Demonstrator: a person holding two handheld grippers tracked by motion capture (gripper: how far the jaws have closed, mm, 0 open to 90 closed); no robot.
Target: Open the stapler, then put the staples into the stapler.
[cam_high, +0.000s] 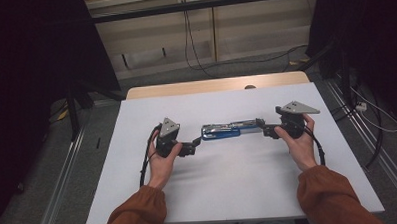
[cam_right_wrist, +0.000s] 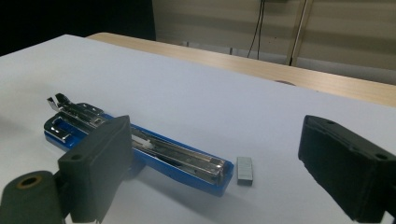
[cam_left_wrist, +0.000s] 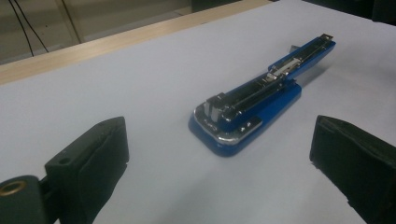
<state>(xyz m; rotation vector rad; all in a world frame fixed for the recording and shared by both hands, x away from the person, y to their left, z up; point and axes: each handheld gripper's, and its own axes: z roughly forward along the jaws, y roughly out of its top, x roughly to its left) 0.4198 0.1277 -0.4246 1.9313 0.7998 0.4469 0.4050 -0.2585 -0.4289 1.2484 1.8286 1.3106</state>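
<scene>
Sleeved forearms are seen entering at the 6 o'clock edge of the high view, each hand wrapped round a gripper. By the left gripper (cam_high: 193,145) nothing is held: its jaws are spread wide in the left gripper view, and the table's white surface is seen between them. A blue stapler (cam_high: 221,130) is laid flat near the middle of the table (cam_high: 139,194), swung open, its metal staple channel exposed. From the left gripper it is found at about 2 o'clock, just beyond the jaw tips and apart from them. The right gripper (cam_high: 265,127) is placed at the stapler's 3 o'clock end with jaws also spread wide and clamped on nothing. A small block of staples (cam_right_wrist: 244,170) is seen on the table just beside the stapler's (cam_right_wrist: 140,149) open tip, between the right jaws.
</scene>
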